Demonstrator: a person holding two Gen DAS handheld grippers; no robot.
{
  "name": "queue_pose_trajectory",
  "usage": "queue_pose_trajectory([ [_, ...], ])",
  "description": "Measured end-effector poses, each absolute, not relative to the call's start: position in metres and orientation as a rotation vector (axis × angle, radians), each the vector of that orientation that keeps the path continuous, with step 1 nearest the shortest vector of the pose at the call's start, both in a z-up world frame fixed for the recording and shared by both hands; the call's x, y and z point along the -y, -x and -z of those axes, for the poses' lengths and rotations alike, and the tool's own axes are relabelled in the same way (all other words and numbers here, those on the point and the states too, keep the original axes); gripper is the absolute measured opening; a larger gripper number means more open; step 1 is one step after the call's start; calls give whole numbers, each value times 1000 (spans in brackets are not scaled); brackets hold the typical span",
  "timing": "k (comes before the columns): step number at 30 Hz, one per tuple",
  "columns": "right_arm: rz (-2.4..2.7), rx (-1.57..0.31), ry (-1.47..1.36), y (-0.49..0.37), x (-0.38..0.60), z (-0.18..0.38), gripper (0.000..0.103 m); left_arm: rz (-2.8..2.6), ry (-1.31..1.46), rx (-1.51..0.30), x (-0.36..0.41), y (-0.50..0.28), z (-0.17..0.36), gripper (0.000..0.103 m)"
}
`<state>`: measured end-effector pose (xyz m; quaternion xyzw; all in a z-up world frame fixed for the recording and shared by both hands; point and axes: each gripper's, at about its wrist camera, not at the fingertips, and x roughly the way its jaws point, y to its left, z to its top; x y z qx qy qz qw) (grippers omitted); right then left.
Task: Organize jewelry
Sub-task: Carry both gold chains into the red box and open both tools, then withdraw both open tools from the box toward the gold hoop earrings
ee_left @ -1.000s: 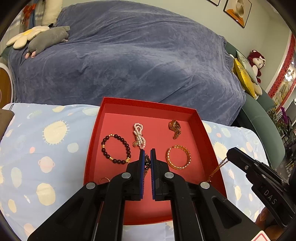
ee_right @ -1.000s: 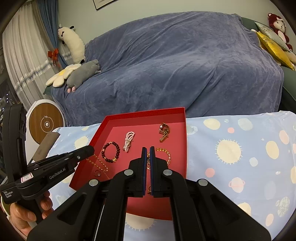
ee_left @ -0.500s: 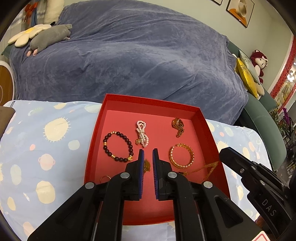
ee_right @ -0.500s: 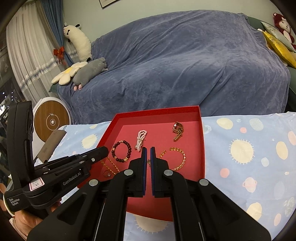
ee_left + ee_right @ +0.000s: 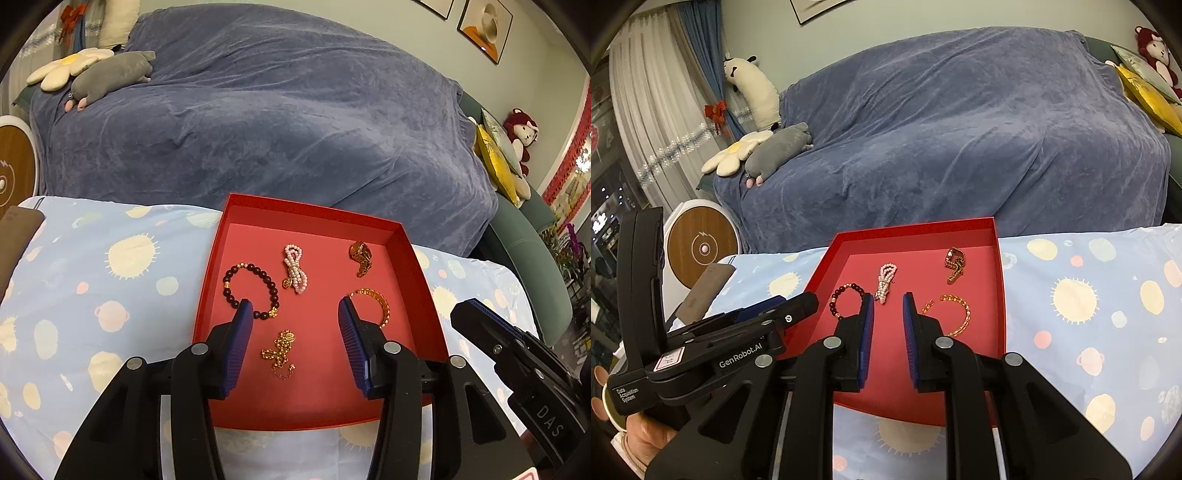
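A red tray [image 5: 314, 216] lies on the sun-print cloth and holds the jewelry. A gold chain necklace [image 5: 280, 350] lies in a heap on its floor, below and between the fingers of my left gripper [image 5: 295, 310], whose jaws are opening and touch nothing. Farther in lie a dark bead bracelet [image 5: 249, 291], a pearl strand [image 5: 294, 269], a gold clasp piece [image 5: 360, 256] and a gold bangle [image 5: 382, 306]. My right gripper [image 5: 888, 302] hovers over the tray's near half [image 5: 916, 229], its jaws opening a little with nothing between them. Its fingers hide the chain.
A sofa under a blue throw [image 5: 277, 110] stands right behind the table, with plush toys [image 5: 110, 72] at its left end. A round white and wood device [image 5: 701, 247] and a brown flat object [image 5: 705, 291] sit at the table's left edge. A person's hand [image 5: 646, 435] holds the left gripper.
Both grippers were shut with the gold chain stretched between them. Both have now opened and the chain has dropped into a heap on the tray floor.
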<state>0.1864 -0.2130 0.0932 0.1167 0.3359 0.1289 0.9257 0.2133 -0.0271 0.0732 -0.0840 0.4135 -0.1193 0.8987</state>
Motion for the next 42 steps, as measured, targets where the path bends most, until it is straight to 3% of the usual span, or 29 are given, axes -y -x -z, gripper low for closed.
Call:
queue_pose_trajectory([
  [4, -263, -673, -256, -167, 216, -98, 17, 246, 166, -852, 23, -202, -77, 47],
  [7, -269, -688, -257, -150, 216, -94, 28, 249, 148, -850, 23, -188, -77, 50],
  [25, -291, -834, -203, -41, 223, -40, 32, 252, 77, -916, 9, -92, -44, 60],
  [42, -343, -939, -104, -40, 183, 6, 32, 218, -67, -1017, 11, -53, 19, 60],
])
